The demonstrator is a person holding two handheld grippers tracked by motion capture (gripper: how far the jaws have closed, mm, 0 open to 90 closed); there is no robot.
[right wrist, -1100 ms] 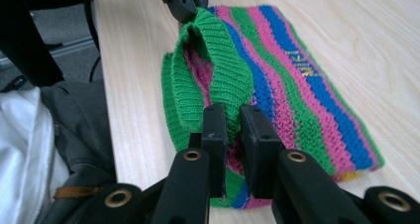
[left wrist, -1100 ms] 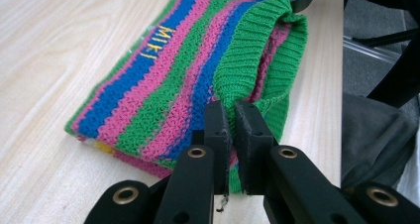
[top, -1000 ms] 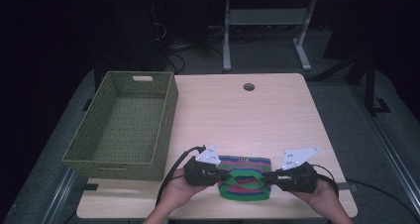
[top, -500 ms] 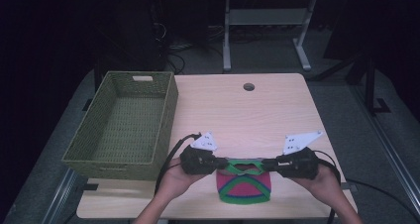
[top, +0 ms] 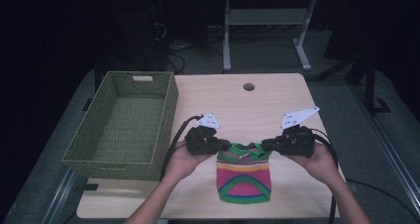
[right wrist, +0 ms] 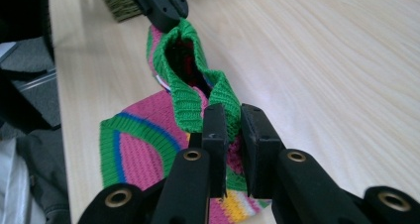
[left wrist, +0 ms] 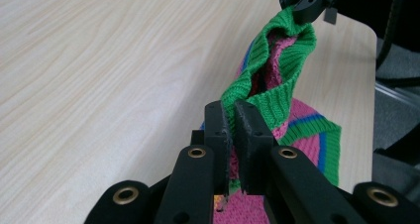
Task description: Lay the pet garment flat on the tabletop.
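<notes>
A pale wood surface (top: 237, 105) stood in a dark room, a green basket (top: 124, 125) at its left. Both jaws were clamped on the striped knit's (top: 243, 177) green collar: left gripper (top: 224, 145), right gripper (top: 266, 144), near the front edge.

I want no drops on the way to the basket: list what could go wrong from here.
1. Both grippers, left and right, pinch only the knitted garment's green top edge; it could slip free.
2. Pulling apart may overstretch that edge.
3. The hanging lower part still lies on the table and might snag the basket's rim.
</notes>
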